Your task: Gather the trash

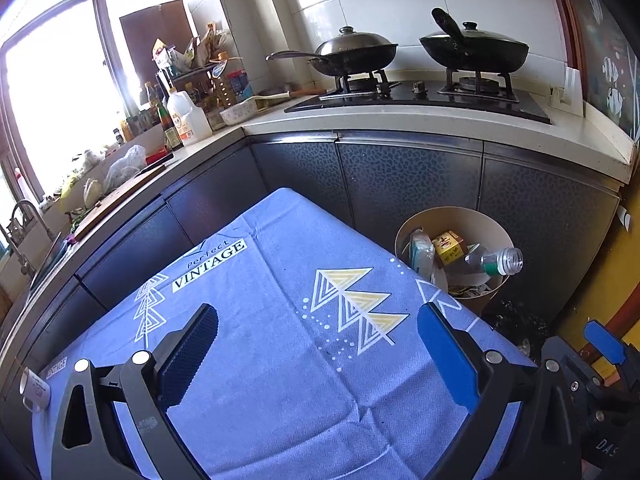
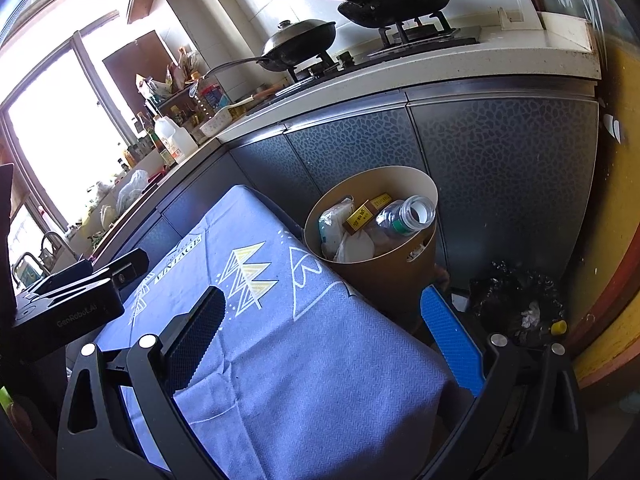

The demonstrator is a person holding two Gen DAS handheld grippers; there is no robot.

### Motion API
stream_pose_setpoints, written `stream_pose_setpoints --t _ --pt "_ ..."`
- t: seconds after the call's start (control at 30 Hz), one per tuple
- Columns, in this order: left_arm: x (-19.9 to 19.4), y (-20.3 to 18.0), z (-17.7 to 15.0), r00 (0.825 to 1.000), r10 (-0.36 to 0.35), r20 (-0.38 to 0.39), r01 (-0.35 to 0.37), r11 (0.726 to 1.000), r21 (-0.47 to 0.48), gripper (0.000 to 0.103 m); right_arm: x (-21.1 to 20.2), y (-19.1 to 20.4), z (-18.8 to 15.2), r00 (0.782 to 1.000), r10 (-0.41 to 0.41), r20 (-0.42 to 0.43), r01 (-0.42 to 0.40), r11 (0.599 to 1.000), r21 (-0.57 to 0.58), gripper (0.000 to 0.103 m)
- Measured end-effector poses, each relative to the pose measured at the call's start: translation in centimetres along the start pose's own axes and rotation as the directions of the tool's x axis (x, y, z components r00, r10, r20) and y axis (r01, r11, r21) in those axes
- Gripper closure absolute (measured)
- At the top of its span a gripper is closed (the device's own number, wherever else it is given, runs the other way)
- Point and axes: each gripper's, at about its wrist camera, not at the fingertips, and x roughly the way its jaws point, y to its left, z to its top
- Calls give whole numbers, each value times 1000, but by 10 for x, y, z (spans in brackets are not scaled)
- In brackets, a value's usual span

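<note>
Both grippers hung over the blue cloth point(image 1: 280, 360), jaws spread wide and empty: left gripper point(image 1: 316, 356) above the cloth's middle, right gripper point(image 2: 324, 344) nearer its right edge. Beyond the far right corner of the cloth, against the dark cabinet doors point(image 2: 500, 168), stood a round tan bin point(image 2: 384, 276), well filled. Inside lay a clear plastic bottle point(image 2: 404, 216) with a green label, uncapped, its open mouth tilted up over the rim; beside it two yellow-and-red cartons point(image 2: 362, 216), a pale plastic packet point(image 2: 332, 224) and crumpled white paper point(image 2: 356, 248). Right of the bin, on the floor, sat a crumpled black bag point(image 2: 512, 296) with scraps.
</note>
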Motion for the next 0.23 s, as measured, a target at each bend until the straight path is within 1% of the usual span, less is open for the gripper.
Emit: stream_pose_setpoints --t 0.1,0.23 --pt "5 2 -1 999 -13 -30 12 1000 -12 4 2 0 0 1000 -2 -5 2 1000 3 6" --pt "7 4 -3 999 -8 -35 7 1000 -19 4 3 -1 -1 1000 -2 -10 2 1000 4 6"
